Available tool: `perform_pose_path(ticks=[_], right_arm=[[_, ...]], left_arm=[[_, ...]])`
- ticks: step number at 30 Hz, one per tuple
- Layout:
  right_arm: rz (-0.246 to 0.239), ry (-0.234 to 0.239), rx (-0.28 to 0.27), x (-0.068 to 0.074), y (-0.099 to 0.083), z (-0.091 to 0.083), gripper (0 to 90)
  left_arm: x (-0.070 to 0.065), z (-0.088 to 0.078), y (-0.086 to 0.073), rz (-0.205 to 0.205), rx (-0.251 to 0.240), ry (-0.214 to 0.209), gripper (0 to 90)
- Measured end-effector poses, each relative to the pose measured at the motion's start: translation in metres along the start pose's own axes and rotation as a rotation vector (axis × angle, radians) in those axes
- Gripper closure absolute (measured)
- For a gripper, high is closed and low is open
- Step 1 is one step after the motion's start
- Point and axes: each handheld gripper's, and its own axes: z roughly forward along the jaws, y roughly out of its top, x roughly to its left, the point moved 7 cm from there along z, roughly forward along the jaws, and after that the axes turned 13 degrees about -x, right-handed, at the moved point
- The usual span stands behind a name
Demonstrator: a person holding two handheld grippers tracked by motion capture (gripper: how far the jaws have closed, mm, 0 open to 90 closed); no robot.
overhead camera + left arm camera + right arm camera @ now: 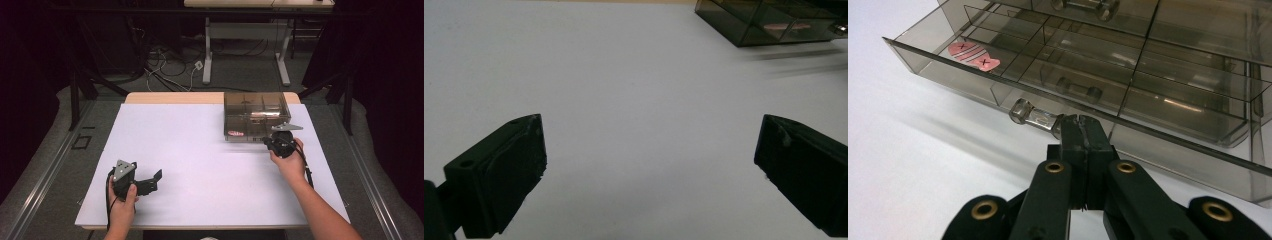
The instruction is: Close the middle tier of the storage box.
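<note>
I have my right claw point(1079, 131) clamped on the clear handle point(1035, 118) of the drawer point(998, 75), which sits slightly pulled out with a pink fish point(974, 54) inside. My left claw point(150, 181) waits released over the worktop point(210, 170), likely spare.

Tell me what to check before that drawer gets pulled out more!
1. Right tool shut on the clear drawer handle: ok, though it grips one end, not the middle.
2. Drawer already started out of the smoky plastic box: ok, it sticks out at the front.
3. Pink fish sticker lying flat inside the drawer: ok.
4. Space on the white table in front of the drawer: ok.
5. Left tool open and away from the box: ok.
6. Box held steady so it won't slide: not ok, nothing holds it.
</note>
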Motion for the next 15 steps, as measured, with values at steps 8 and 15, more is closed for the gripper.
perform_pose_path(ticks=[8, 15], right_arm=[[0.002, -0.012, 0.009, -0.0033, 0.0071, 0.0018, 90.0], [-0.003, -0.021, 0.016, -0.0054, 0.0095, 0.0053, 90.0]], left_arm=[[-0.0005, 0.0002, -0.0003, 0.002, 0.001, -0.001, 0.4], [-0.0008, 0.0003, -0.0003, 0.002, 0.001, -0.002, 0.4]])
